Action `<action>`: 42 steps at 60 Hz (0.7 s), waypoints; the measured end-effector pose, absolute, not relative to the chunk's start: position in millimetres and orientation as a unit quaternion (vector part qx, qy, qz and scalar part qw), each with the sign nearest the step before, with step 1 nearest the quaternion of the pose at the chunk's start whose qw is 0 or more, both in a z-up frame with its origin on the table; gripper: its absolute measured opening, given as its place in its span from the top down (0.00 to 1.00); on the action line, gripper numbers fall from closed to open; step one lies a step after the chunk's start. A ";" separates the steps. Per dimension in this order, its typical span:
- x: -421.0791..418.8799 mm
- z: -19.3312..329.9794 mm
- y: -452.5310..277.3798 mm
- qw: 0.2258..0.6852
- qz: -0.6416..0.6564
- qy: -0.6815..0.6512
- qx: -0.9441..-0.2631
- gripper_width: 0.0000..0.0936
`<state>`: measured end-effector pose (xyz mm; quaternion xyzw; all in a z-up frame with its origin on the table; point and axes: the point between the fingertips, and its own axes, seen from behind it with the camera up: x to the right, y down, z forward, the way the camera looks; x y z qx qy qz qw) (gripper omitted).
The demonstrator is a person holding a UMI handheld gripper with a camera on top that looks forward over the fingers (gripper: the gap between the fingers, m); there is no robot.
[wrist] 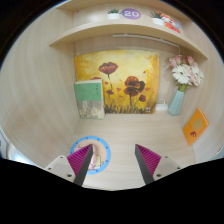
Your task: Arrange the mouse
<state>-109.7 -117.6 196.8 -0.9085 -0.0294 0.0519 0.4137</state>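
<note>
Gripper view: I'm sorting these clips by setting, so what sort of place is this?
Probably a home desk or study nook: a wooden desk, a flower painting against the wall, a vase of flowers, and a shelf above. The tool is open, holding nothing.

Desk [120, 130] pale matt wood; vase [177, 102] glossy (glass or ceramic, unclear).
</note>
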 end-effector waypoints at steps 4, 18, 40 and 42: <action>-84.3 199.8 -127.1 0.415 0.048 -0.026 -0.908 0.09; -9.1 197.8 -150.0 0.423 0.037 -0.018 -0.905 0.09; 49.6 192.4 -168.9 0.431 0.024 -0.019 -0.902 0.10; 52.0 192.6 -169.6 0.432 0.025 -0.019 -0.902 0.09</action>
